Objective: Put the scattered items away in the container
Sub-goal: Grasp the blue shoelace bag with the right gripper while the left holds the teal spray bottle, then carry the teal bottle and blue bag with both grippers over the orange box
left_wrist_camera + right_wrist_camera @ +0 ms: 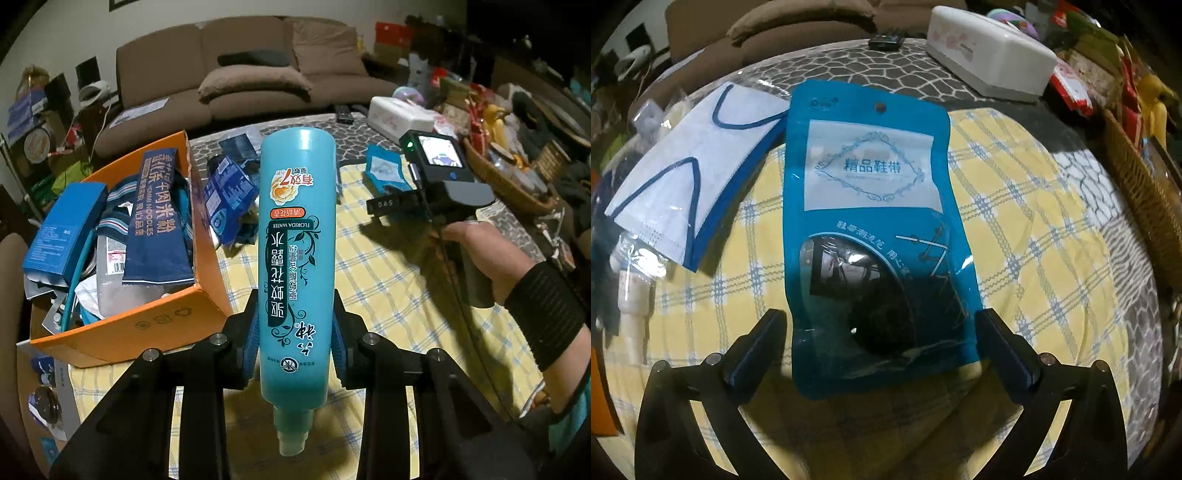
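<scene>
Orange cardboard box point(122, 332) approx half full; left gripper point(295, 343) clamps teal plastic spray bottle point(295, 236), right gripper point(879, 343) spread wide round flat blue shoelace pouch point(875, 206), not yet pinched; masks etc. remain.

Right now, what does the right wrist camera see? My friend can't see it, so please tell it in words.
A blue shoelace packet lies flat on a yellow checked cloth, its lower end between the wide-open jaws of the right gripper, which are not touching it. A bagged white face mask lies to its left, and a white tissue box sits further back.
</scene>
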Motion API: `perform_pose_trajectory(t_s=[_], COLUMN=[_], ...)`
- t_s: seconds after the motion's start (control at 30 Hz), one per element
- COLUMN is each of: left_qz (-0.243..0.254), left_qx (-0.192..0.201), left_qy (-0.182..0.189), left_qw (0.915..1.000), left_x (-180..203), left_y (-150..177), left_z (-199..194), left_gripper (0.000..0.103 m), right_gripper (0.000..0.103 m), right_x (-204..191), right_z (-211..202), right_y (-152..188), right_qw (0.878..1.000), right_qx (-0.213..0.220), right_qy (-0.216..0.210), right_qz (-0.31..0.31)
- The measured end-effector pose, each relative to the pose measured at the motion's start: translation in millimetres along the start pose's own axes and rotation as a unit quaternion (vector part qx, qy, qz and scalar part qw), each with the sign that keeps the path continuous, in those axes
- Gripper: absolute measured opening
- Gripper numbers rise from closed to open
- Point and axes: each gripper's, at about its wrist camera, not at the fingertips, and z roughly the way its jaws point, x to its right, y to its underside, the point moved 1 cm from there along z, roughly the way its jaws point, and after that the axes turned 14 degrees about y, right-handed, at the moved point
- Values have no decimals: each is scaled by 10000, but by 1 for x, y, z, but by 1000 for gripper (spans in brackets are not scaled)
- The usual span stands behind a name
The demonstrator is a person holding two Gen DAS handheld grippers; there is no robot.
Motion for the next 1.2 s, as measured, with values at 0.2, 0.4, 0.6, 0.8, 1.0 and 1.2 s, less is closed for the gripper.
perform_pose_trajectory(t_s=[0.2,0.4,0.6,0.8,1.0,1.2], left_qz=[-24,11,50,57,-313,-332], left_qx=[-64,20,119,400,549,856], left_qy=[-53,-171,-215,-327,-295,-276], left_qw=[10000,9999,9997,9986,9976,9954], left_x=[-5,-8,-2,-5,-23,-32], left_y=[1,-4,-11,-15,-20,-21], left_z=[4,1,-8,-26,-37,-55], left_gripper=[31,31,31,31,31,31], right_gripper=[95,43,20,10,3,2], right_x=[0,7,4,2,8,44], right_z=[0,-23,-45,-77,-105,-118], right_y=[7,16,19,14,12,18], right_qw=[9999,9987,9959,9921,9850,9553], right_qx=[-94,-134,34,410,728,653], right_qy=[-6,-247,-505,-899,-1384,-2562], right_qz=[70,423,756,773,725,1320])
